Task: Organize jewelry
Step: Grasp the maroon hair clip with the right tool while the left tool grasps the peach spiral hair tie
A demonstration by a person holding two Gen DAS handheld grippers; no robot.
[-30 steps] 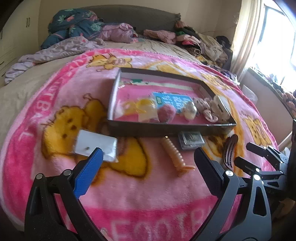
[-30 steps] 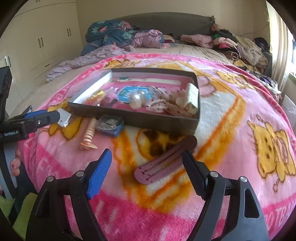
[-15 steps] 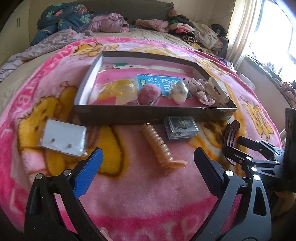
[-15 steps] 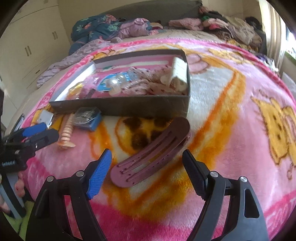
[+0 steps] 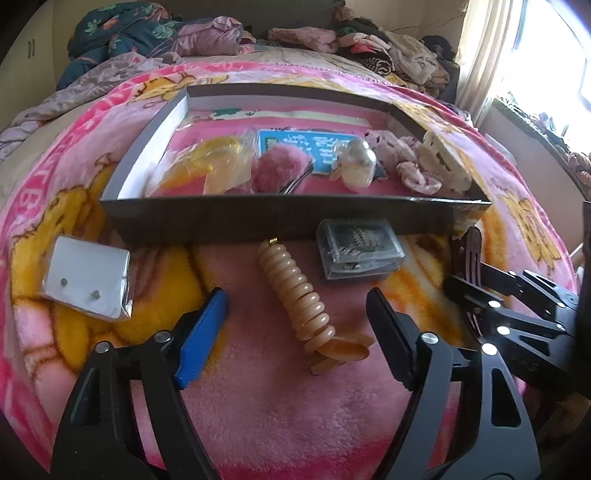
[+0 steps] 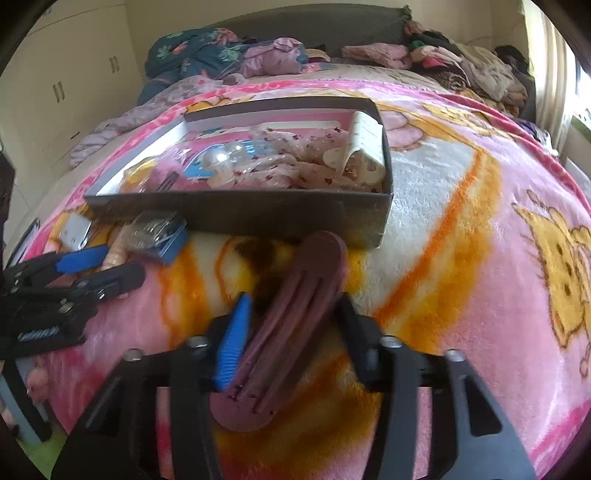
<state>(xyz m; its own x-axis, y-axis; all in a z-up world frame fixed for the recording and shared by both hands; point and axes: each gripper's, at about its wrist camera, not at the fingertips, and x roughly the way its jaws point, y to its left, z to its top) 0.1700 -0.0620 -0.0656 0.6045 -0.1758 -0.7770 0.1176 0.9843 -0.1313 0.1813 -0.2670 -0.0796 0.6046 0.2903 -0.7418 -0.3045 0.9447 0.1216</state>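
Note:
A dark open box (image 5: 258, 218) (image 6: 236, 216) on the pink blanket holds several hair and jewelry items. In front of it lie a peach spiral hair clip (image 5: 299, 295), a clear case (image 5: 358, 251) (image 6: 157, 234) and a white earring card (image 5: 88, 280). My left gripper (image 5: 295, 325) is open, its fingers on either side of the peach clip's near end. My right gripper (image 6: 291, 321) has closed in around a maroon hair clip (image 6: 295, 314), its fingers against the clip's sides. The right gripper (image 5: 491, 291) also shows in the left wrist view, and the left gripper (image 6: 85, 266) in the right wrist view.
The pink cartoon blanket (image 6: 480, 229) covers the bed. Piled clothes (image 5: 155, 33) lie at the headboard. A window and curtain (image 5: 517, 55) are at the right, white cupboards (image 6: 55, 92) at the left.
Both grippers moved forward and down toward the blanket. The right gripper narrowed from wide open onto the maroon clip. The left gripper came around the peach clip.

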